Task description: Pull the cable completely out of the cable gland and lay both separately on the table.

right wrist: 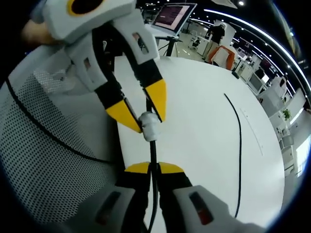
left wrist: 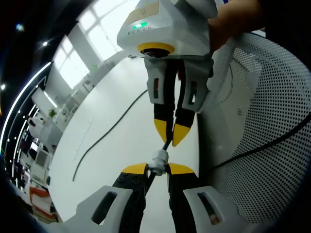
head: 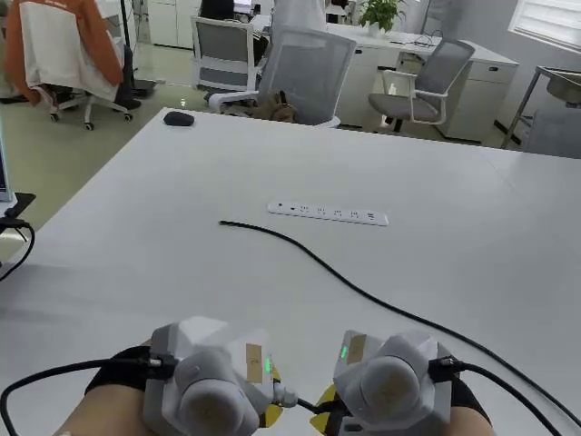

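White cable gland (left wrist: 158,159): pinched in the left gripper (left wrist: 156,170), well nearer the person than the power strip (head: 327,213); the right gripper (right wrist: 154,168) clamps the black cable (head: 363,292) at its mouth. If the seal grips hard, the cable could slip through those jaws or whip toward the power strip. Cable length inside the gland is hidden.

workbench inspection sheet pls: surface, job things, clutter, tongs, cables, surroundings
surface: white table, flat
job's things: white cable gland sits on the black cable, not yet separated
clutter: power strip mid-table; mouse at far edge
grippers: left tongs shut on cable gland; right tongs shut on black cable right beside it
cables: long black run across the table; black lead behind each gripper
surroundings: office chairs, desks, a plant
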Demonstrator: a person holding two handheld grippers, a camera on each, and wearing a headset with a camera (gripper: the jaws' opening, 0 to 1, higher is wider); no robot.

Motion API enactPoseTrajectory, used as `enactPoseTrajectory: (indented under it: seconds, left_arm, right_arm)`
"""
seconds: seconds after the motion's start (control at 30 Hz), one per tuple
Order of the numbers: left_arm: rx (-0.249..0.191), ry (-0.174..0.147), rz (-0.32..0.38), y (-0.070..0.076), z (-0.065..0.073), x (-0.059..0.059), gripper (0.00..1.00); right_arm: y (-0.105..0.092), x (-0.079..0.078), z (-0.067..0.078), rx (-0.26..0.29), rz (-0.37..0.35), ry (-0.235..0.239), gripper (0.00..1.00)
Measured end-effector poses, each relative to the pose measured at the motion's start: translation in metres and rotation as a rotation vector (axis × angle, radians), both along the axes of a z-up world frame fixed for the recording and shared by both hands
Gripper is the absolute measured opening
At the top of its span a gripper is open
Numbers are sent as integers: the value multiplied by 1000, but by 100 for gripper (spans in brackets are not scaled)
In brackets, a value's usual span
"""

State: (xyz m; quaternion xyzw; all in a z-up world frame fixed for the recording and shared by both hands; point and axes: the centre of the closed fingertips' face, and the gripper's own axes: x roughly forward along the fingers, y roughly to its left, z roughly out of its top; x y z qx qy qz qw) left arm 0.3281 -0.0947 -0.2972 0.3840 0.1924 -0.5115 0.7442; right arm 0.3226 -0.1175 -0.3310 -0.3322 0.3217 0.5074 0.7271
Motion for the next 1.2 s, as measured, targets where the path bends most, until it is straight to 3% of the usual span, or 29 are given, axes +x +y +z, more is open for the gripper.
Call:
enactPoseTrajectory:
  seconds: [0.27, 0.47, 0.97, 1.07, 1.2]
  left_arm:
    - [4, -12, 2, 1, -1, 3, 17]
    - [-16, 19, 25, 3, -3, 5, 17]
    - [-44, 23, 67, 9, 0, 13, 17]
    - [-43, 25, 71, 10, 0, 13, 17]
    - [-46, 27, 76, 11, 1, 13, 17]
  right_arm:
    - [-1, 1, 0, -21, 19, -26, 3]
    - [-4, 2, 0, -23, 5, -29, 3]
    - [-8, 10, 0, -25, -30, -40, 3]
    - [-21, 12, -8, -107, -35, -43, 3]
    - [-24, 14, -8, -104, -58, -36, 3]
